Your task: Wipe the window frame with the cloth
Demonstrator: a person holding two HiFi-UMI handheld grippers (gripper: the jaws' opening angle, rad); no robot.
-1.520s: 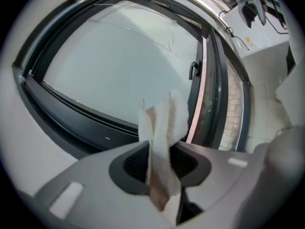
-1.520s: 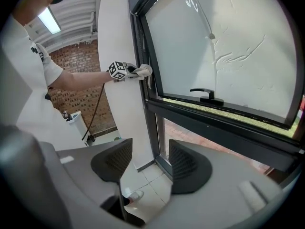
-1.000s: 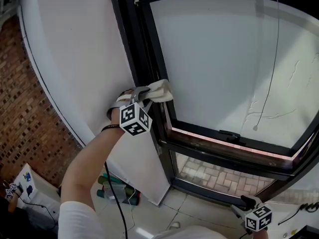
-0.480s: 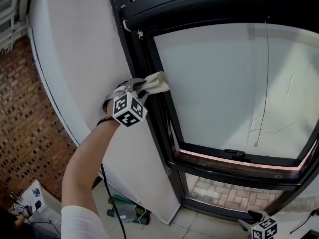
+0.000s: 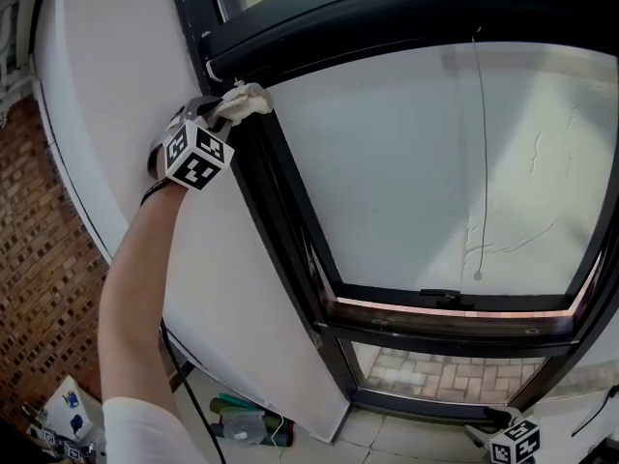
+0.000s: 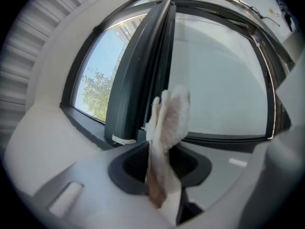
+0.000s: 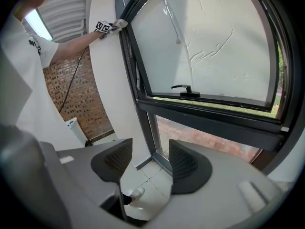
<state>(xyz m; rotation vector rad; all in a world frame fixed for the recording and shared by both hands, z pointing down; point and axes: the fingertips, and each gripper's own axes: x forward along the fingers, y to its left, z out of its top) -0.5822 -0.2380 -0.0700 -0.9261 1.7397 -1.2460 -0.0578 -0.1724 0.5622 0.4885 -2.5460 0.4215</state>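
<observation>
Off-white, nubbly terry cloth (image 6: 167,123) is standing lengthwise out of the left gripper (image 6: 159,171), whose jaws are clamping its lower, brown-stained end. Its long axis is running straight along the jaws, and its bunched free end is pointing at the dark window frame (image 6: 143,75). In the head view the cloth is resting against the frame's upper left corner, where the smooth dark upright is meeting the top bar, between the pale frosted pane (image 5: 435,162) and the plain white wall (image 5: 116,114). The right gripper (image 7: 145,162) is hanging low, its ribbed black pads (image 7: 114,159) standing apart and gripping nothing, above pale floor tiles (image 7: 152,180).
</observation>
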